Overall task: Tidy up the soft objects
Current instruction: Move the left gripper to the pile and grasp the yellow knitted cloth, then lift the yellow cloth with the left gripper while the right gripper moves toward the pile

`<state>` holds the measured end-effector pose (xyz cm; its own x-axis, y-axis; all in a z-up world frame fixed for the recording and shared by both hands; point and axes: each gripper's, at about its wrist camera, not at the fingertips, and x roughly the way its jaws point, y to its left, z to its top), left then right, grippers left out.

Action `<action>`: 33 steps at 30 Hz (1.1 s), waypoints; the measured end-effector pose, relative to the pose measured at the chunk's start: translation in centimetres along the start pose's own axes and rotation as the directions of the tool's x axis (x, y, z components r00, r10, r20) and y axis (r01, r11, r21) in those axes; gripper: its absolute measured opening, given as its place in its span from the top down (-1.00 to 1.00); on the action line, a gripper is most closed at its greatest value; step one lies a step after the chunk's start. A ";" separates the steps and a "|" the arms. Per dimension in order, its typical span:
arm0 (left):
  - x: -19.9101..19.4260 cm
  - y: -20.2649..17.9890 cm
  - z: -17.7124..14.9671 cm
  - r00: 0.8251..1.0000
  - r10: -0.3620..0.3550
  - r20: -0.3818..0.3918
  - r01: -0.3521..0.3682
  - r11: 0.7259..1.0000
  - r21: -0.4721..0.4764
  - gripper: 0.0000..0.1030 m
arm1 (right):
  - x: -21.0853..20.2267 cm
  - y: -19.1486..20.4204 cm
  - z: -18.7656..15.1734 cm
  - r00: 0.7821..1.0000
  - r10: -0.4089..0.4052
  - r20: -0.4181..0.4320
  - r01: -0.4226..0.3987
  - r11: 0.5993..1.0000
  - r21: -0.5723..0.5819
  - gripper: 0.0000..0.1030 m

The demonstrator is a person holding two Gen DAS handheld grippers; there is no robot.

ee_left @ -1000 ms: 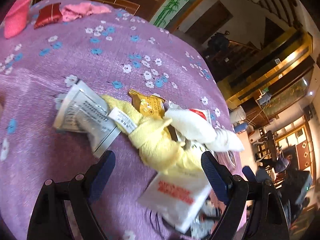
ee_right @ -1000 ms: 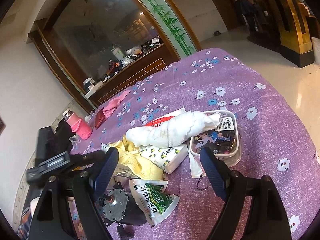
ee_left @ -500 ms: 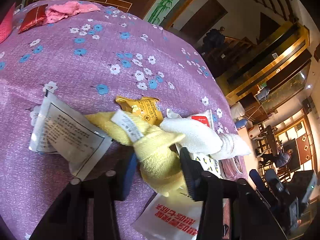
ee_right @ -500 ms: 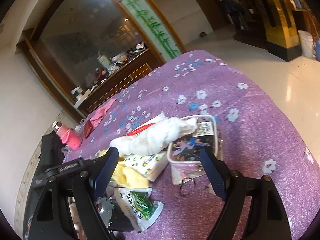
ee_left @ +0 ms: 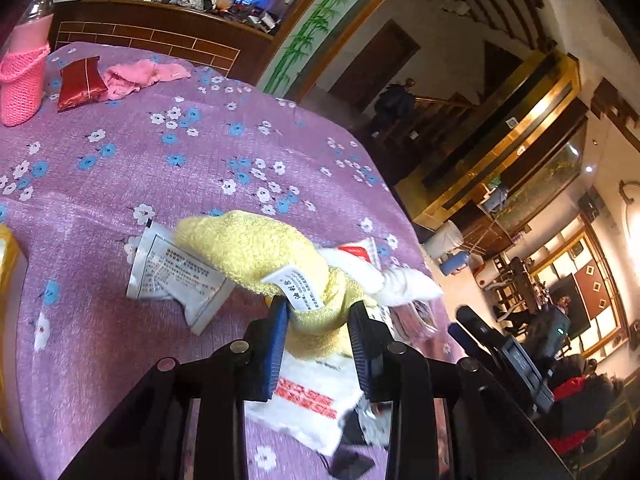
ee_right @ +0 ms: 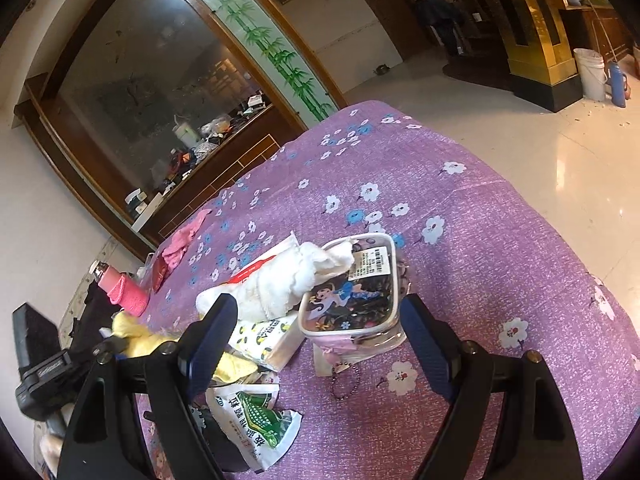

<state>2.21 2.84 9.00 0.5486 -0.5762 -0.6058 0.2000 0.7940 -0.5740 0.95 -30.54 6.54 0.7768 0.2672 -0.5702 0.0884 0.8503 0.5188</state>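
Yellow towel (ee_left: 256,248), a soft terry cloth with a white sewn label, is pinched at its near end between the 2 blue pads of the left tongs (ee_left: 318,320), whose jaws have just been closing onto it; the rest of the cloth arches up and away over a grey printed sachet (ee_left: 176,276) on the purple flowered surface (ee_left: 160,168). Just right of it lies a rolled white towel (ee_right: 276,284), resting on a tissue pack (ee_right: 268,338) and against a clear plastic box (ee_right: 352,292) with a cartoon lid. The right tongs (ee_right: 316,340) hang released, jaws wide, near that box with nothing between the pads. A green-printed snack packet (ee_right: 256,416) lies at the near left in the right wrist view. At the far left of the surface sit a pink cloth (ee_left: 140,76), a red pouch (ee_left: 80,80) and a bottle in a pink knitted sleeve (ee_left: 22,76).
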 end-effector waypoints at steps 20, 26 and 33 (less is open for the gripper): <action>-9.2 1.2 -7.4 0.939 0.342 0.032 -0.332 0.880 0.340 -0.33 | 0.7 0.4 -0.4 0.999 -0.004 -0.040 0.004 1.000 -0.011 -0.60; -4.9 -1.7 -9.4 0.904 0.426 0.032 -0.325 0.636 0.700 -0.43 | 0.8 0.4 -0.4 0.999 -0.008 -0.044 0.008 1.000 -0.012 -0.60; 0.7 1.1 -7.0 0.854 0.520 0.001 -0.324 0.529 0.785 -0.43 | 1.1 0.4 -0.5 0.998 -0.014 -0.057 0.014 1.000 -0.012 -0.60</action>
<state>-2.89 1.93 4.13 0.5737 -0.0785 -0.8153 0.5651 0.7585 0.3246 1.48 -29.72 5.79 0.7389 0.2803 -0.6128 0.0915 0.8592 0.5034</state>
